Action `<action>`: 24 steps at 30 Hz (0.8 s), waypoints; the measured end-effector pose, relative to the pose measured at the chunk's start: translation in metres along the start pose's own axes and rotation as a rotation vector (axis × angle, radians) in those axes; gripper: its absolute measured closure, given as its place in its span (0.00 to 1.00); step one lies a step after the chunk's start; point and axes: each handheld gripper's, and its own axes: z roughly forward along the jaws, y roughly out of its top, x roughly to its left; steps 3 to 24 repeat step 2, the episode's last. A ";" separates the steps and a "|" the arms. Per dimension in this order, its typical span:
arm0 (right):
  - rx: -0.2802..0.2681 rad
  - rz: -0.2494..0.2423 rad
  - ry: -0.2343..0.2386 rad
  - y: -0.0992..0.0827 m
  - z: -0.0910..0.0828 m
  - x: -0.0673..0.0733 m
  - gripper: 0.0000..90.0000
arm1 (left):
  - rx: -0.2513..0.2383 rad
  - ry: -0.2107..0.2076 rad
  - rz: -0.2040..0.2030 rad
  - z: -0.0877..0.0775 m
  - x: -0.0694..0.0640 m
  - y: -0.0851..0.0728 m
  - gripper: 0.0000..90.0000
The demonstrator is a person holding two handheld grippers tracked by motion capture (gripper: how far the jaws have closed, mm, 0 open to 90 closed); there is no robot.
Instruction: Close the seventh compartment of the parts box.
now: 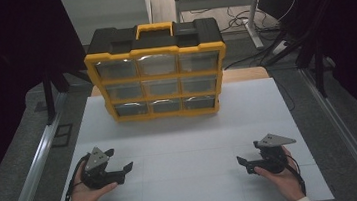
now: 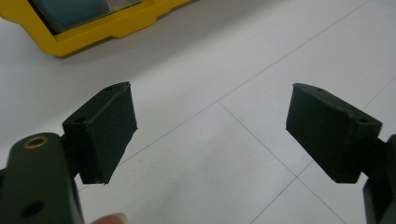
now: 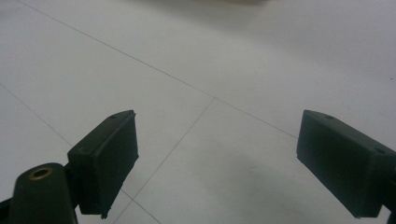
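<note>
White table (image 1: 189, 129) is seen bare near both tongs (image 1: 123, 169) (image 1: 243, 164) (spread, nothing held); approach step judged, reach to drawer organizer (image 1: 158, 77) needed next.

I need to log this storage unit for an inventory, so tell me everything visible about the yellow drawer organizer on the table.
The drawer organizer is a yellow-framed, plastic-looking case with a black top and a yellow carry handle folded into it. Its front holds nine clear drawers in a three-by-three grid, all shut; their contents cannot be made out. It stands upright at the far middle of the white table, front toward the person. Nothing touches it except the table.
</note>
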 end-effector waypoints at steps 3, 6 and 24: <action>0.001 0.000 0.001 0.000 0.000 0.000 0.14 | 0.000 0.000 -0.001 0.000 0.000 0.000 0.18; 0.001 0.000 0.001 0.000 0.000 0.000 0.14 | 0.000 0.000 -0.001 0.000 0.000 0.000 0.18; 0.001 0.000 0.001 0.000 0.000 0.000 0.14 | 0.000 0.000 -0.001 0.000 0.000 0.000 0.18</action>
